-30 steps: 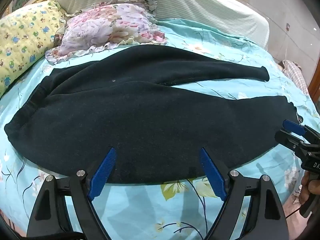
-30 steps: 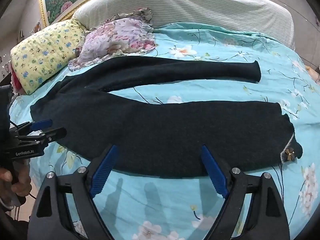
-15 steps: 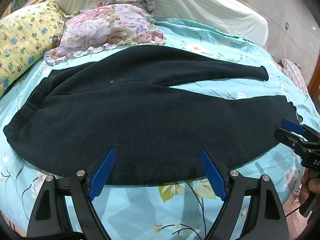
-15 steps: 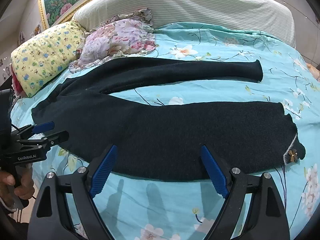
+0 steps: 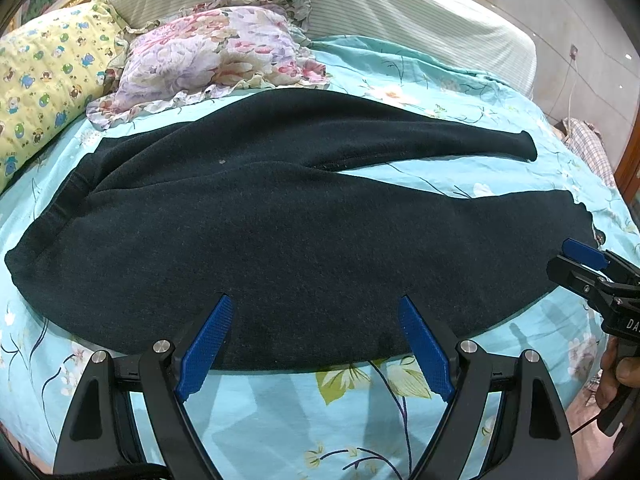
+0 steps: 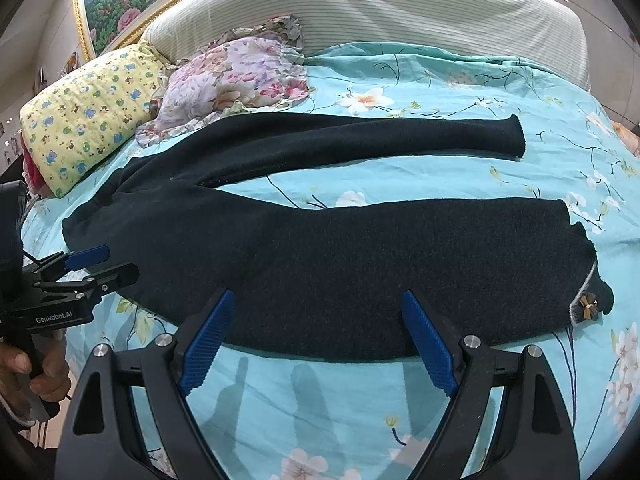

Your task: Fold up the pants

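While we hold both tools over the near edge of the bed, the left gripper [image 5: 314, 344] has its blue pads spread wide with nothing between them, the tips hanging just above the near hem of the pants [image 5: 280, 240]. Our right gripper [image 6: 316, 340] is equally wide apart and empty, poised over the lower leg of the same pants [image 6: 360, 264]. In the left wrist view, the right gripper shows at 3 o'clock; in the right wrist view, the left one sits at 9 o'clock, near the waistband end. The dark garment lies flat across the turquoise flowered bedspread [image 6: 400, 80], waistband toward 9 o'clock and both legs running toward 3 o'clock, parted by a wedge of sheet. A small bow ornament [image 6: 587, 307] sits at the cuff of the near leg, around 4 o'clock. Beyond, at 11 o'clock, a floral pillow [image 6: 236, 76] touches the far leg, and a yellow pillow [image 6: 84, 108] lies beside it.
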{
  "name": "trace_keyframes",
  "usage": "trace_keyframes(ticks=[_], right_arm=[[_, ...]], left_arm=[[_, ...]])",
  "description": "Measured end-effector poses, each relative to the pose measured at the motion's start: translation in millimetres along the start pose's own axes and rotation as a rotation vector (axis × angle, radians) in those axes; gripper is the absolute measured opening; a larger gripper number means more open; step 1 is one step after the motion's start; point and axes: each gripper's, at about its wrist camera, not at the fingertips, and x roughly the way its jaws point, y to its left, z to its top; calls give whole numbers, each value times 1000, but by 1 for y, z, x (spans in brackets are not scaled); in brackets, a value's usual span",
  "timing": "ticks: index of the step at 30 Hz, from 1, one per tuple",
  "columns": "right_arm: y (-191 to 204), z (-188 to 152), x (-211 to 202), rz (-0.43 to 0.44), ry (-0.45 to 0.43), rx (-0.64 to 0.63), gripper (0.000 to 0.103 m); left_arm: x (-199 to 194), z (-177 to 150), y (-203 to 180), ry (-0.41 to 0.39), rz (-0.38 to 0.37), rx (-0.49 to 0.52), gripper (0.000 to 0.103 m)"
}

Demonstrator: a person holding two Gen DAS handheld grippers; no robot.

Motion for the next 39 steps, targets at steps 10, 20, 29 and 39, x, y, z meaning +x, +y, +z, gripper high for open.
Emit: trace_keyframes(ticks=[10, 20, 29, 39], right_arm=[[-1, 0, 0, 4, 2, 1, 86], [-3, 0, 1, 6, 10, 4, 86], [-4, 1, 1, 8, 12, 7, 86], [-5, 3, 0, 15, 11, 23, 86]], left_arm=[[1, -1, -2, -1, -4, -2, 86], [1, -3, -2, 1, -7, -2, 86], [1, -2, -4, 4, -15, -2, 86], [-2, 2, -5, 7, -41, 5, 86]])
